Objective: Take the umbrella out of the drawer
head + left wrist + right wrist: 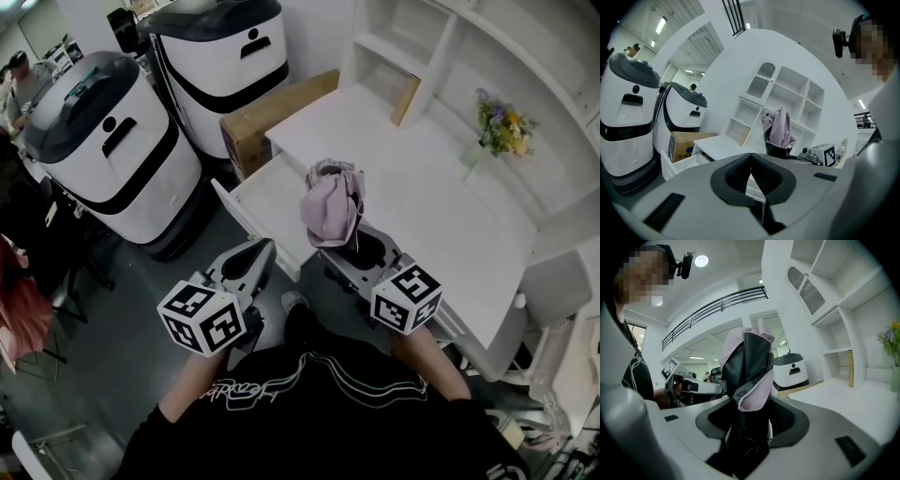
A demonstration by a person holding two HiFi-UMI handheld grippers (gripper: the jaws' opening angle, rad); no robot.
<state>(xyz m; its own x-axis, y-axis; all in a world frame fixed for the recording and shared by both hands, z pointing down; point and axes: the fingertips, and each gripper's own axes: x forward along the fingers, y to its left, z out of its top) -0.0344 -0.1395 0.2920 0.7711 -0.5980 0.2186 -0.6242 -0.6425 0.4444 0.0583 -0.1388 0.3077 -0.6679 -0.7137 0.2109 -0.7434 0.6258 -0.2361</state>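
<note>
Umbrella (330,208) held up near open drawer (267,192)
Right gripper (361,248) clamps it; left gripper (751,171) pinched shut, empty (box (686,143) label unreadable).

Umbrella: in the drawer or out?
Out. The right gripper holds the umbrella up in the air, clear of the open drawer.

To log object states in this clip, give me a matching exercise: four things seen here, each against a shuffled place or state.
Things:
1. umbrella
2. drawer
3. left gripper
4. flowers

Places or states:
A. standing on the desk
B. shut, nothing between the jaws
C. clamped in the right gripper
D. pulled open

Pairs: 1-C, 2-D, 3-B, 4-A
</note>
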